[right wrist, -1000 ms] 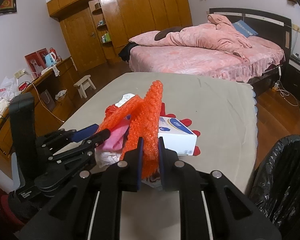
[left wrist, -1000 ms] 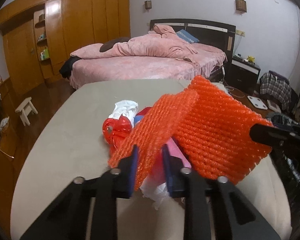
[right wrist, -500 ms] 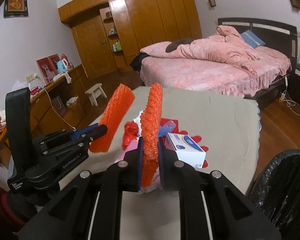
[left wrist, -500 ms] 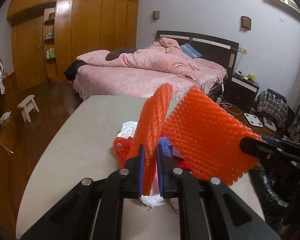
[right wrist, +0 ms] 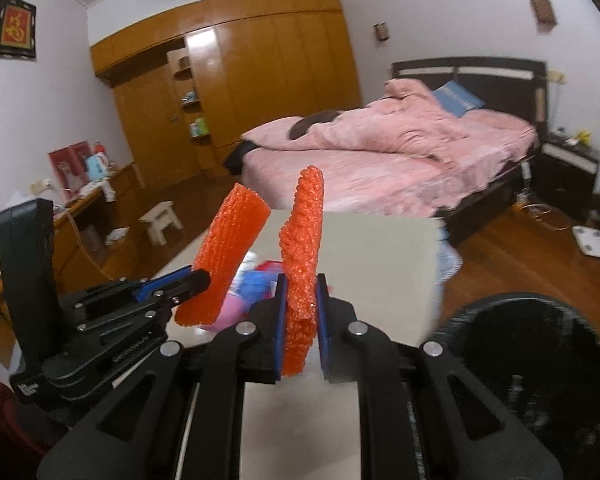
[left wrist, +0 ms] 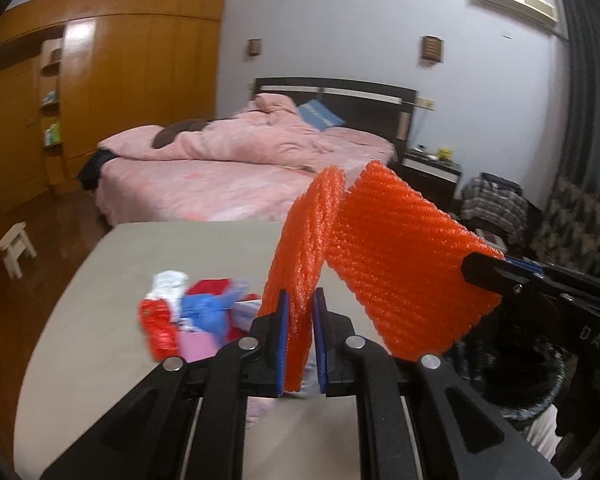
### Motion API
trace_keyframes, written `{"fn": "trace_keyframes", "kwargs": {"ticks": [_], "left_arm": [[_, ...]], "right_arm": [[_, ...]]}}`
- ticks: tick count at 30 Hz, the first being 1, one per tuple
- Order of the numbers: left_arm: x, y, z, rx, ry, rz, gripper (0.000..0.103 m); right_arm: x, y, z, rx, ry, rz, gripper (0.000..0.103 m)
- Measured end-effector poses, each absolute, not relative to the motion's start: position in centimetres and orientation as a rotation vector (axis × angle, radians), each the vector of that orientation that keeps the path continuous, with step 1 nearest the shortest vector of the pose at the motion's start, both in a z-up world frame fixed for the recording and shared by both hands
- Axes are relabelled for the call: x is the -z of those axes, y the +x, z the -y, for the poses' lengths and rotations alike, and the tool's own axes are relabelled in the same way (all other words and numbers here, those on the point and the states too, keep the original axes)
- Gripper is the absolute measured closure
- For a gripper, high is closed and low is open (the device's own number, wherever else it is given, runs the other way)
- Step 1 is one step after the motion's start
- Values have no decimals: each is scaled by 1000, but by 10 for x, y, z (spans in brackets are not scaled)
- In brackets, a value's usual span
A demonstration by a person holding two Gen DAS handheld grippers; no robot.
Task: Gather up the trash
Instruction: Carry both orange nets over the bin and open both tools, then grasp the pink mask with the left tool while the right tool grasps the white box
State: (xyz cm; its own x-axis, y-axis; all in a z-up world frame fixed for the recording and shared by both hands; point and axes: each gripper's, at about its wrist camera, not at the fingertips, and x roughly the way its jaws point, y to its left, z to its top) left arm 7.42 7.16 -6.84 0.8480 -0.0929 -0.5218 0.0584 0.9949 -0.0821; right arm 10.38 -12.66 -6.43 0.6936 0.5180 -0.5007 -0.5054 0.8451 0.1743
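Observation:
My left gripper (left wrist: 299, 340) is shut on an orange bubble-wrap sheet (left wrist: 306, 248) and holds it upright above the beige table (left wrist: 112, 304). My right gripper (right wrist: 299, 320) is shut on a second orange bubble-wrap sheet (right wrist: 303, 240); it shows broadside in the left wrist view (left wrist: 404, 264). A pile of trash (left wrist: 196, 316) in red, blue, white and pink lies on the table behind the left sheet. A black-lined trash bin (right wrist: 536, 360) stands at the lower right, beside the table.
A pink bed (right wrist: 380, 160) stands beyond the table. Wooden wardrobes (right wrist: 236, 92) line the far wall. A small white stool (right wrist: 162, 222) and a side counter (right wrist: 84, 216) are on the left. A nightstand (left wrist: 432, 170) and clothes are at the right.
Both grippers have lifted their orange sheets up off the trash pile and swung right toward the bin. The pile stays on the table.

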Motion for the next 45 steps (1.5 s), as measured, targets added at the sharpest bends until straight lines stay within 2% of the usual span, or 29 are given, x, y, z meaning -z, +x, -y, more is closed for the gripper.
{"fn": "trace_keyframes", "kwargs": {"ticks": [14, 26, 27, 29, 30, 35, 37, 40, 45], "left_arm": [[93, 91, 43, 341, 8, -590, 91], [112, 108, 125, 526, 48, -646, 91], [114, 110, 130, 542, 46, -651, 89], [116, 113, 136, 565, 39, -664, 73], [117, 114, 138, 574, 29, -666, 64], [116, 114, 134, 557, 32, -663, 50], [113, 113, 123, 532, 24, -654, 40], [108, 111, 105, 472, 31, -625, 24], [99, 102, 63, 369, 28, -583, 12]], "right_arm": [[108, 85, 257, -256, 81, -611, 90], [141, 66, 324, -65, 152, -667, 88], [143, 65, 327, -56, 154, -670, 88], [147, 65, 332, -37, 154, -679, 85], [148, 65, 334, -28, 156, -682, 81], [146, 65, 338, -2, 166, -675, 54], [145, 65, 337, 1, 163, -666, 30], [139, 66, 330, -8, 168, -649, 11], [126, 78, 302, -71, 168, -628, 7]]}}
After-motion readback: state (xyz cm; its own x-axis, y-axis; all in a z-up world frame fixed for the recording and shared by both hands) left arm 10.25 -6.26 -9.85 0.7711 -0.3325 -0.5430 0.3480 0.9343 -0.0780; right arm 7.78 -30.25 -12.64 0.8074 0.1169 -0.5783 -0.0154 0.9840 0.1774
